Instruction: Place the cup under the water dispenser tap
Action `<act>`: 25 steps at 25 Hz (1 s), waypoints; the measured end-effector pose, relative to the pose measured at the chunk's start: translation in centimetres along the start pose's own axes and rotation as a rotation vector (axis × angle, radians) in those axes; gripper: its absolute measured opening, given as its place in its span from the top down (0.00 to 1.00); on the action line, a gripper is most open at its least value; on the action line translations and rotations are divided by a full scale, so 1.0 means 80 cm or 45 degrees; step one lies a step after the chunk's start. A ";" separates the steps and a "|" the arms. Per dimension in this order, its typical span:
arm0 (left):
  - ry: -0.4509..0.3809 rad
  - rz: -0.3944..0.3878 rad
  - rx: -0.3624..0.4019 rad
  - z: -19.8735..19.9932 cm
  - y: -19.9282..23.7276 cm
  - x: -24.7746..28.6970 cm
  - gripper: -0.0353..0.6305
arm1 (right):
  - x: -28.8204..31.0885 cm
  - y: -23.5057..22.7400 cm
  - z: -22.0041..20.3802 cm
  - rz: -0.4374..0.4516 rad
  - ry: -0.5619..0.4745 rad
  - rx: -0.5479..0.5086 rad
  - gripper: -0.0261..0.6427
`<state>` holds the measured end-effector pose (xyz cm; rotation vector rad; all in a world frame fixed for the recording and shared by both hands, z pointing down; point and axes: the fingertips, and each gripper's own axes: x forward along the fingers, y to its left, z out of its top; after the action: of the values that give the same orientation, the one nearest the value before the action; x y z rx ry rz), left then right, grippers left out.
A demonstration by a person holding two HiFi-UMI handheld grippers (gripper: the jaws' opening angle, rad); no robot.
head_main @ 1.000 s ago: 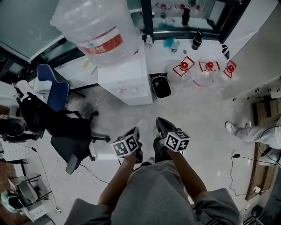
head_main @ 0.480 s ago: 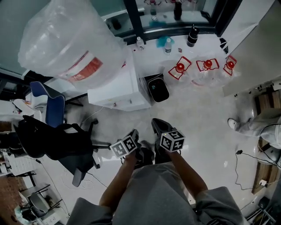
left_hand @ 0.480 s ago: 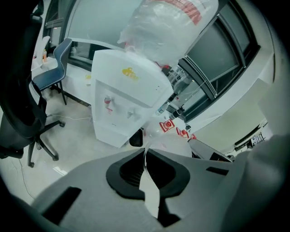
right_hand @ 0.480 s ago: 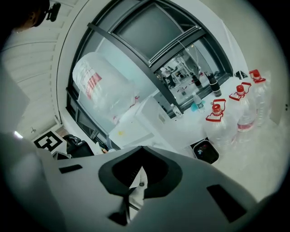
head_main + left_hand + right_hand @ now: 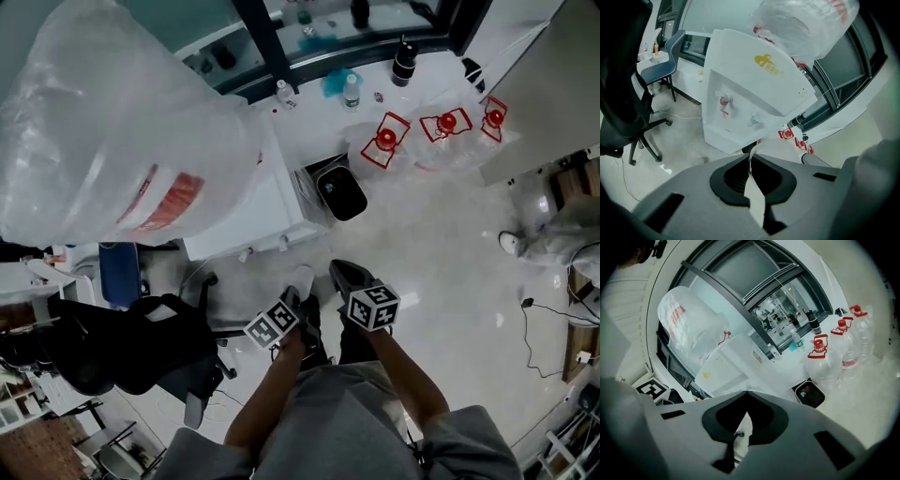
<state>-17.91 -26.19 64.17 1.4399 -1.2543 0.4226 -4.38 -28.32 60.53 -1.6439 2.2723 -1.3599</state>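
Pinching cup (image 5: 753,194), left gripper (image 5: 751,158) jaws closed

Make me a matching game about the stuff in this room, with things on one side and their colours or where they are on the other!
Things:
1. water dispenser
2. jug caps
3. swivel chair
4. cup

Matches:
A. red
B. pinched in the left gripper
C. white with a yellow logo
D. black

Pairs: 1-C, 2-A, 3-D, 4-B.
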 end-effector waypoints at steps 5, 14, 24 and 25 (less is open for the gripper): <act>0.014 0.008 -0.041 0.010 0.023 0.025 0.93 | 0.027 0.001 -0.011 -0.028 -0.032 0.029 0.94; -0.055 0.063 -0.268 0.019 0.083 0.099 0.93 | 0.063 -0.026 -0.035 -0.069 -0.101 0.066 0.94; -0.096 0.101 -0.399 0.025 0.140 0.190 0.93 | 0.112 -0.083 -0.099 -0.065 -0.078 0.038 0.94; -0.099 0.102 -0.410 0.025 0.143 0.197 0.93 | 0.116 -0.087 -0.103 -0.062 -0.077 0.039 0.94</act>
<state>-22.56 -32.87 82.01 1.1446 -1.3762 0.2074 -7.14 -30.83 74.24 -1.7170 2.1812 -1.3284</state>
